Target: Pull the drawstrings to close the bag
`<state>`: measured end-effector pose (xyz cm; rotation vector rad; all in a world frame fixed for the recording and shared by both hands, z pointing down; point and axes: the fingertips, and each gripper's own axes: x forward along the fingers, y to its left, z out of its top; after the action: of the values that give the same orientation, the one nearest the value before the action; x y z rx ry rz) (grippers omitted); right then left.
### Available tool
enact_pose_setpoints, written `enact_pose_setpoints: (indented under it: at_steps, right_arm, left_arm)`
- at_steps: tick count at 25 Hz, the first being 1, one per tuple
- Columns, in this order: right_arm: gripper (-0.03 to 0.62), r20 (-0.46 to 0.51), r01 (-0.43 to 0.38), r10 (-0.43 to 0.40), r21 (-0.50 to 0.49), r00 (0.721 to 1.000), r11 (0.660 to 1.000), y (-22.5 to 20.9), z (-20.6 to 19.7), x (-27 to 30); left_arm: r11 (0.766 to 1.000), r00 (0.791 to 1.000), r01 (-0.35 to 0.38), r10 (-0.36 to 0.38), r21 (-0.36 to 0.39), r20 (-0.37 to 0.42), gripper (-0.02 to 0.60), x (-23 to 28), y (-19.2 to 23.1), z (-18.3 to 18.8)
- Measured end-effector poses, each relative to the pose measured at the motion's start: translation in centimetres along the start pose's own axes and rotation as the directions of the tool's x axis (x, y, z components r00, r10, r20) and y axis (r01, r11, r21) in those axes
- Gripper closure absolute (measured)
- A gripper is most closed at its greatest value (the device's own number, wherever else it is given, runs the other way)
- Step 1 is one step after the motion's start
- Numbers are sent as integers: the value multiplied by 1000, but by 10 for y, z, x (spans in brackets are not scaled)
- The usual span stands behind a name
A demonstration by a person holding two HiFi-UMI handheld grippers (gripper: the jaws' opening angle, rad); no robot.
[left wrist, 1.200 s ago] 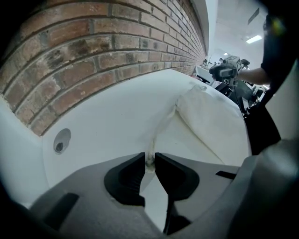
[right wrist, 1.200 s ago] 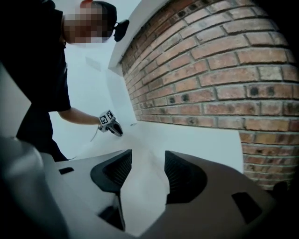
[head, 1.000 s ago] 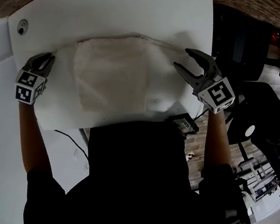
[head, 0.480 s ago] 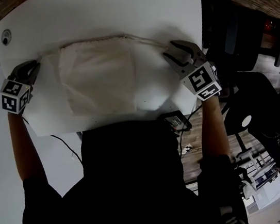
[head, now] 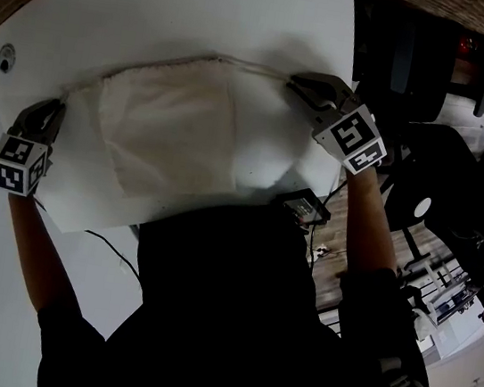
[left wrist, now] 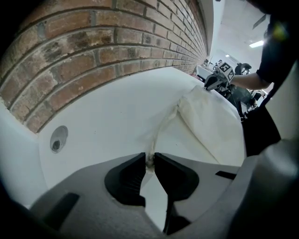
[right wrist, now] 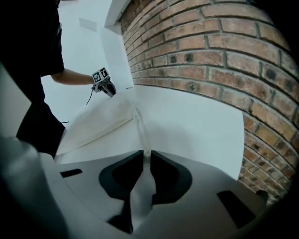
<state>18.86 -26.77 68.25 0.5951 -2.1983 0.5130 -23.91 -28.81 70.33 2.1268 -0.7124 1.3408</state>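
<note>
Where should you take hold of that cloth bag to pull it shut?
By the drawstring, not the cloth. It runs along the far hem of the bag and trails out past each top corner. Pinch each loose end from above, beyond the corner, so an outward pull gathers the hem.

The person wears a dark short-sleeved top [head: 232, 322], and the grey left gripper [head: 52, 107] and right gripper [head: 296, 83] have black fingers [left wrist: 125, 176] and black-and-white marker cubes [head: 352, 140].
</note>
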Motion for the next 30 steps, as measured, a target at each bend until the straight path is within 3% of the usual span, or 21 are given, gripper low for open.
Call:
enact_pose_setpoints:
  at_steps: [6, 11, 14, 17, 19, 22, 26, 30]
  right_arm:
    - [545, 14, 6, -7, 35, 1000, 999, -2, 1, 0]
    - [546, 20, 53, -52, -13, 998, 999, -6, 0, -2]
    - [548, 56, 117, -114, -53, 992, 992, -8, -2, -4]
    - [548, 78, 206, -201, -65, 976, 976, -22, -15, -6]
    - [548, 106, 272, -265, -62, 958, 960, -27, -11, -17]
    - [548, 160, 361, -340, -129, 927, 924, -21, 27, -45]
    - [548, 219, 469, -425, -228, 878, 853, 4, 78, -88]
    - [548, 305, 562, -482, -286, 821, 776, 32, 129, -134]
  left_arm:
    - [1000, 1000, -4, 4, 11, 8, 512, 0, -1, 0]
    - [1000, 1000, -12, 13, -20, 25, 514, 0, 0, 7]
    - [998, 997, -15, 20, -65, 71, 518, 1, 1, 11]
    - [993, 982, -32, 53, -116, 181, 528, 16, -3, 18]
    - [993, 970, -49, 74, -110, 232, 529, 24, -8, 20]
    - [995, 963, -67, 84, -73, 255, 534, 12, -7, 23]
    - [989, 927, -148, 145, -16, 346, 535, -41, 11, 26]
    - [959, 860, -277, 221, 58, 460, 535, -112, 21, 39]
